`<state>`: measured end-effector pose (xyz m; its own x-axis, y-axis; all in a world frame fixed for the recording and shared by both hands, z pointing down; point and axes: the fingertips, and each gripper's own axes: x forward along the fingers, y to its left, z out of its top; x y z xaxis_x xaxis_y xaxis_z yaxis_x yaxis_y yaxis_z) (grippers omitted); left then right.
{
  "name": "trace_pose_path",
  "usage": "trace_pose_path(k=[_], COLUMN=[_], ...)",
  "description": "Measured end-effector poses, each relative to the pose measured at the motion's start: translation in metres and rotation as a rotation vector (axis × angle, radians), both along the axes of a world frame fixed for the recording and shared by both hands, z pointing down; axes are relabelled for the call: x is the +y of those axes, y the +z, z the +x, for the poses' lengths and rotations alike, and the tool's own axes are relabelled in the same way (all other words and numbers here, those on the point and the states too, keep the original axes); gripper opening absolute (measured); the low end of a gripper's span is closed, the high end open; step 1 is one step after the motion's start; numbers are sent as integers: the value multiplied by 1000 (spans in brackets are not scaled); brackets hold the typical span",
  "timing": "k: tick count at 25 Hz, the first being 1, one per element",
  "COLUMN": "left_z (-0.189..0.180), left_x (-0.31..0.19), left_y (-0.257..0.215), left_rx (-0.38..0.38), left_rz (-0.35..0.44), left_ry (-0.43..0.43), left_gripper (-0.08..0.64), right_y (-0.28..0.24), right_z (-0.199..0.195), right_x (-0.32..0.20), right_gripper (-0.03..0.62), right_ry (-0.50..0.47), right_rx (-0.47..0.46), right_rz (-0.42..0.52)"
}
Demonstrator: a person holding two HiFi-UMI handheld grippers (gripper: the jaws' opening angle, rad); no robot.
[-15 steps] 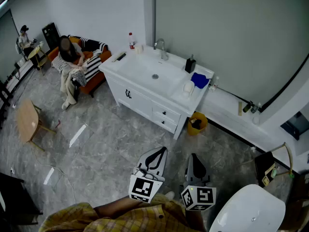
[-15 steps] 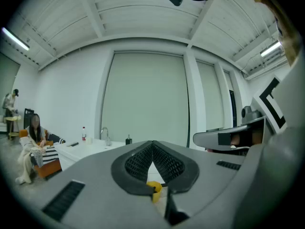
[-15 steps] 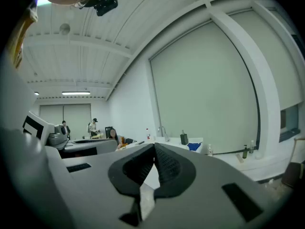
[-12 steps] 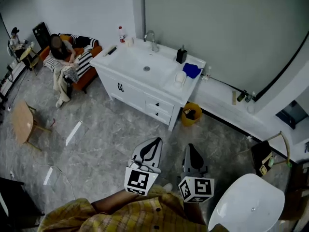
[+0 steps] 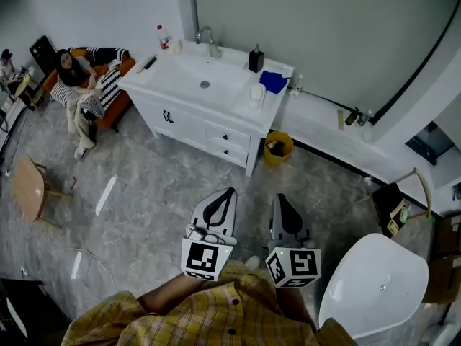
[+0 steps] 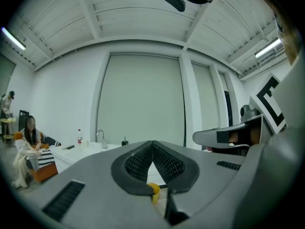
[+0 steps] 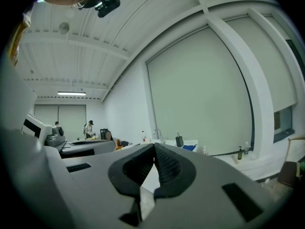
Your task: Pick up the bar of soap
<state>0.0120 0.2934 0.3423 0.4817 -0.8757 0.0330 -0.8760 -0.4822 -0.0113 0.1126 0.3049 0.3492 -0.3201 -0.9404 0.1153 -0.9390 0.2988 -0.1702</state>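
- table (image 5: 238,107) slid up-left in head view just now; soap pickup hasn't started
- left gripper (image 5: 228,193), right gripper (image 5: 279,199) well short of it; fingers closed, empty

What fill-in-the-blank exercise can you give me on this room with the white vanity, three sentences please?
The blue cloth lies on the white vanity cabinet next to a ___ dispenser bottle.
A ___ waste bin stands on the floor beside that cabinet.
The left gripper and right gripper are both ___, holding nothing.
Missing words: black; yellow; shut.
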Motion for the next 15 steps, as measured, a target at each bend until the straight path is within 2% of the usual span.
trace_pose_path(k=[2,7,9,12,15], left_z=[-4,-17,-25,-40,-55], left_x=[2,6,11,10,12], left_y=[4,4,9,7,7], left_rx=[-12,11,-13,1,-10], left_rz=[-21,7,-23,5,-12], left_ry=[8,27,39,46,62], left_gripper=[12,12,11,12,12], right_y=[1,5,7,8,6], right_z=[-2,-13,-20,-33,-48], right_x=[2,11,15,17,19], right_gripper=[20,20,20,20,20], right_ry=[9,42,52,71,92], right_rx=[-7,-4,-2,0,6], right_rz=[-5,-19,-22,-28,-33])
